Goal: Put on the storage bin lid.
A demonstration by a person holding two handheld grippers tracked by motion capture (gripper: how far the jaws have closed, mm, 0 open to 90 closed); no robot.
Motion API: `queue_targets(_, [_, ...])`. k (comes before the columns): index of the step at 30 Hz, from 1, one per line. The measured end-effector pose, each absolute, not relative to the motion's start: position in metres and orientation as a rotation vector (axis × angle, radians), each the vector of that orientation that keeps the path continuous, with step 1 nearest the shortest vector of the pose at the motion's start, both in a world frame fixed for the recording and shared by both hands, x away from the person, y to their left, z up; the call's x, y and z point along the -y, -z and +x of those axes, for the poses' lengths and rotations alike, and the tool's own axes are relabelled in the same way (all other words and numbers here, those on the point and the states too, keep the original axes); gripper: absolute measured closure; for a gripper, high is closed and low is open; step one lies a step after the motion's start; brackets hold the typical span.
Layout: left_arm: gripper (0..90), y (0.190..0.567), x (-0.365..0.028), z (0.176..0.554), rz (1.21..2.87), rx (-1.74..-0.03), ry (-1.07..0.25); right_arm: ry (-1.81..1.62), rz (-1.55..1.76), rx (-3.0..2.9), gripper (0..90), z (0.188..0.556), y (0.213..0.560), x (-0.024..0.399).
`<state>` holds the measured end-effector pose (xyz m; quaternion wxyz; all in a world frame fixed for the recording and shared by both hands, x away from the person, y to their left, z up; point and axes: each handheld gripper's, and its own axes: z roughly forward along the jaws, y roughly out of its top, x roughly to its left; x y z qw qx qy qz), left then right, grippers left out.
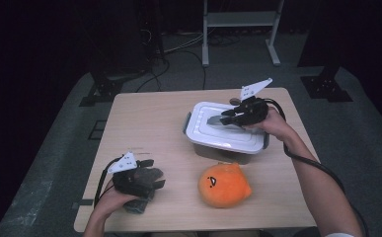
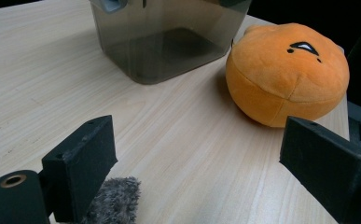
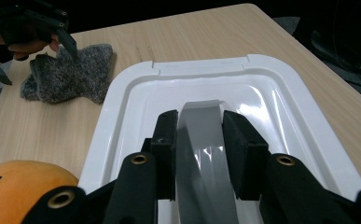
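A smoky plastic box [image 1: 223,152] [image 2: 169,42] stands on the wooden table, covered by a white lid [image 1: 228,137] [image 3: 281,107] with a grey strap handle [image 1: 212,120] [image 3: 201,121]. My right gripper [image 1: 226,118] [image 3: 202,144] reaches in from the right, and its pads press both sides of that handle. An orange plush ball with a face [image 1: 224,185] [image 2: 285,74] [image 3: 19,186] lies in front of the box. At the front left, my left gripper [image 1: 146,173] [image 2: 201,158] stands open, low over a grey fuzzy cloth toy [image 1: 135,205] [image 2: 115,200] [image 3: 68,74], with nothing between its jaws.
The table's bare wood [image 1: 144,123] stretches left of the box. On the dark floor behind stand a white metal frame [image 1: 240,19] and some cables [image 1: 178,49]. A black stand base [image 1: 326,86] sits at the back right.
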<state>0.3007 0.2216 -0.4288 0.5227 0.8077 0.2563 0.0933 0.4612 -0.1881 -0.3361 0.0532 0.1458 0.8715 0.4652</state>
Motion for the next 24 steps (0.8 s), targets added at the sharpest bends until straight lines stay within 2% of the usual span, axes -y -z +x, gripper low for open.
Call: queue_targets(24, [9.7, 0.4284, -0.2219, 0.3004, 1.942, -0.608, -0.227, -1.431, 0.436, -2.647, 65.7, 0.4528, 0.3374, 0.183])
